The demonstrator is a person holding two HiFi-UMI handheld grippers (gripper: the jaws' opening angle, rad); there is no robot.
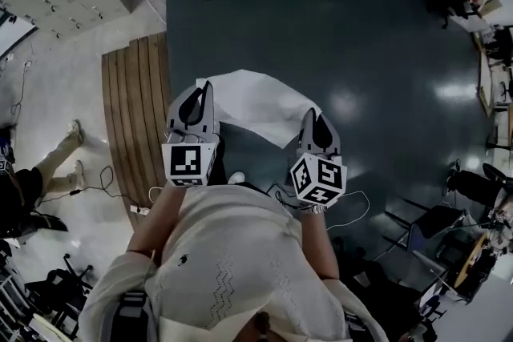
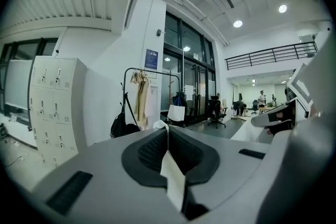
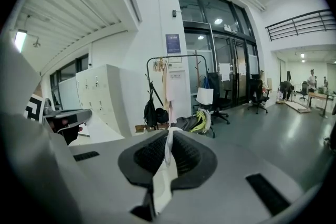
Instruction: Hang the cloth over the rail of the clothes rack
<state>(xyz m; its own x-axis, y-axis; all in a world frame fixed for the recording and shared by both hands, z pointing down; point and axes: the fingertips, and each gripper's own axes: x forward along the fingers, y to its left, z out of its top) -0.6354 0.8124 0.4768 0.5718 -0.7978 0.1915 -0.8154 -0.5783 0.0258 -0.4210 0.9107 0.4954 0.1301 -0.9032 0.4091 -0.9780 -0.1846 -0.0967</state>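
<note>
Cloth [image 1: 255, 102] stretches between left gripper [image 1: 202, 92] and right gripper [image 1: 315, 120], both pinched shut on its edge; clothes rack [image 3: 176, 56] stands well ahead of both.

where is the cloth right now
In the head view the white cloth is centre frame, spread between the left gripper and the right gripper, which both clamp its edge.

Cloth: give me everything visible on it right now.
The cloth is plain white, thin and soft-looking, creased, with no visible print. It is held spread in the air between both grippers: the left gripper pinches one edge, the right gripper another, fabric clamped in each pair of shut jaws. The rest spreads ahead of the person, above the dark floor. It lies on no rail; the clothes rack stands across the room.
</note>
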